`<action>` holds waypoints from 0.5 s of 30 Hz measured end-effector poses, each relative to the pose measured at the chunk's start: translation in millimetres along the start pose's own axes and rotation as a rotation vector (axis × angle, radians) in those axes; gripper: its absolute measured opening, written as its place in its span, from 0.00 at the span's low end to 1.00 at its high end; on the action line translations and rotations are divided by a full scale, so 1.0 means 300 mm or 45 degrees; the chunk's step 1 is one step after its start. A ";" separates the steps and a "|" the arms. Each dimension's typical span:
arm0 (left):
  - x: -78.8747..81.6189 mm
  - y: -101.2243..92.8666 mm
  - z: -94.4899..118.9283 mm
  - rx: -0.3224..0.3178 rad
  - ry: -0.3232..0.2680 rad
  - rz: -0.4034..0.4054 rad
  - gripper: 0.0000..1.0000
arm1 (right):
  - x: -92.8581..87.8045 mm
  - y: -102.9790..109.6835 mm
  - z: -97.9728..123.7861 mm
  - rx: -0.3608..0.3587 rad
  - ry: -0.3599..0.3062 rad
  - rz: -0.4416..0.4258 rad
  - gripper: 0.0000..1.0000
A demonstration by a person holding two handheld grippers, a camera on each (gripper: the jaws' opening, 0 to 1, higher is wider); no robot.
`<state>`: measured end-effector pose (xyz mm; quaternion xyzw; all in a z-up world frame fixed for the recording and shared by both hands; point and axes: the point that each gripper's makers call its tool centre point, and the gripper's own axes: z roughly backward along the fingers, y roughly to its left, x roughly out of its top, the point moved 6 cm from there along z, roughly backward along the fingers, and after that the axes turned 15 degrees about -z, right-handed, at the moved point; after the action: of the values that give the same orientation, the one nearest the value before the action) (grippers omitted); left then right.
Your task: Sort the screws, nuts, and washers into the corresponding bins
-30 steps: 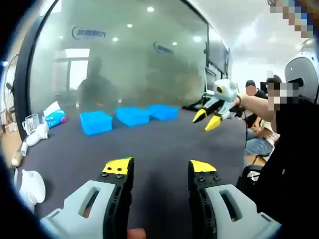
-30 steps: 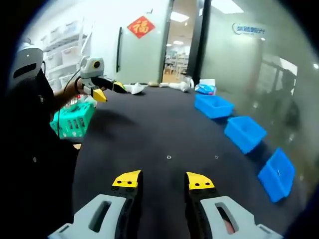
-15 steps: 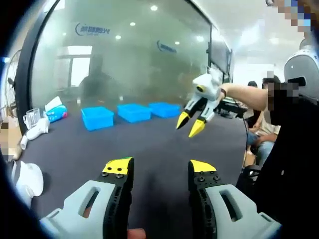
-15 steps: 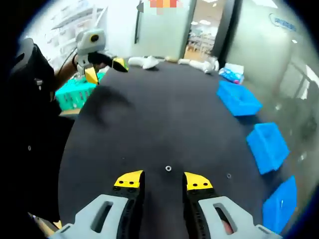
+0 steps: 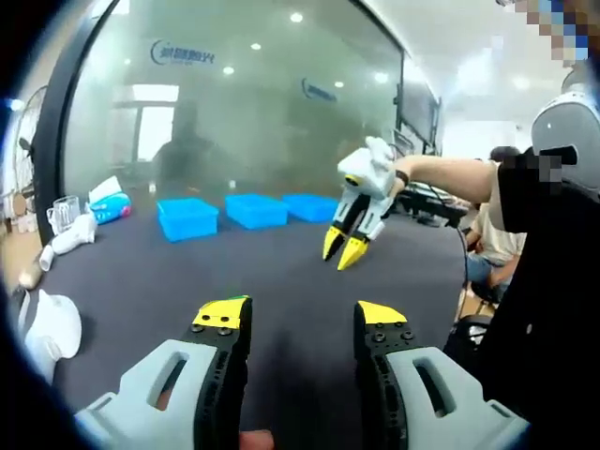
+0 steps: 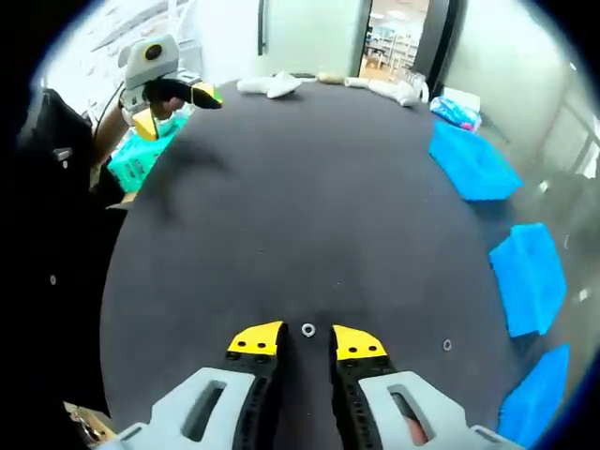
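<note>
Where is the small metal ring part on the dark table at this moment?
In the right gripper view, the small ring-shaped part lies on the dark table, just ahead of the right gripper, between its two yellow tips. A second small piece lies further right.

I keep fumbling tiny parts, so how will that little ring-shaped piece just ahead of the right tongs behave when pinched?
The ring-shaped piece lies flat on the dark mat, so the right tongs will probably struggle to get under it. It looks like metal: likely stiff, light, and apt to slide or skitter away.

Three bright blue bins [image 6: 527, 279] are seen at three o'clock on a dark charcoal table [image 6: 281, 206]. Yellow tips are borne by the grey right gripper [image 6: 307, 341]; a teal basket [image 6: 141, 155] is seen at ten o'clock.
</note>
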<state>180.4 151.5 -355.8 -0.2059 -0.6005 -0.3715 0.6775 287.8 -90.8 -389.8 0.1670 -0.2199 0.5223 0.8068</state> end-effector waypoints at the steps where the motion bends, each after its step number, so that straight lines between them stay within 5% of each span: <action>1: -0.001 0.001 0.000 0.001 -0.001 0.002 0.43 | 0.000 0.002 0.000 0.007 0.001 0.001 0.13; 15: 0.002 -0.003 0.000 0.001 -0.008 0.007 0.43 | 0.000 -0.008 -0.003 0.037 0.022 -0.038 0.03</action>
<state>179.7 150.6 -355.4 -0.2084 -0.6022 -0.3687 0.6768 290.0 -91.3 -390.8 0.1775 -0.2028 0.5147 0.8139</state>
